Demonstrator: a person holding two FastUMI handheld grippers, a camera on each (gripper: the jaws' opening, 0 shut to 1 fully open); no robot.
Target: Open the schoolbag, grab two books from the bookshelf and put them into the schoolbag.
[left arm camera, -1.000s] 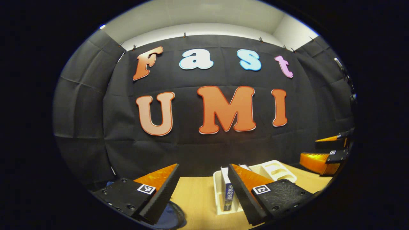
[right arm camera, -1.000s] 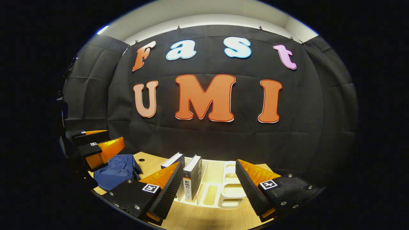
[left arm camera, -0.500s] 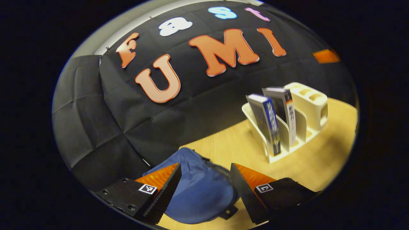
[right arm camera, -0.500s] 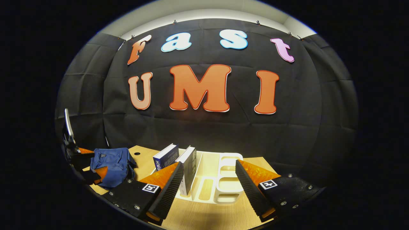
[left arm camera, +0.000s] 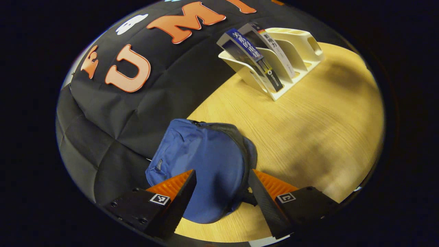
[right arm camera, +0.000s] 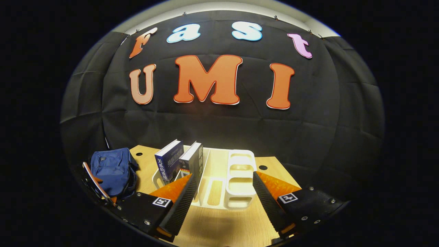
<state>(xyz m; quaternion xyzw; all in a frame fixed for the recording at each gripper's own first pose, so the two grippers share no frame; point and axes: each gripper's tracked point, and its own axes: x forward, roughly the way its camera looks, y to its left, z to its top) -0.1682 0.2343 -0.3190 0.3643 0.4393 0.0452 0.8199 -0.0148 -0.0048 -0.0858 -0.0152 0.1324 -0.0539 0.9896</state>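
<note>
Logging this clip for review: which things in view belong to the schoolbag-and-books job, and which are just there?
Job items:
blue schoolbag, shut
two books
white bookshelf
left gripper, open over the bag
right gripper, open

Just there:
wooden table

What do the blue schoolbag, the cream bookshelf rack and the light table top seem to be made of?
Blue schoolbag: soft woven fabric, matte, going by its creases and slumped shape.
Cream bookshelf rack: probably moulded plastic, smooth with rounded edges and a slight sheen.
Light table top: wood or wood-look laminate, with visible grain lines.
</note>
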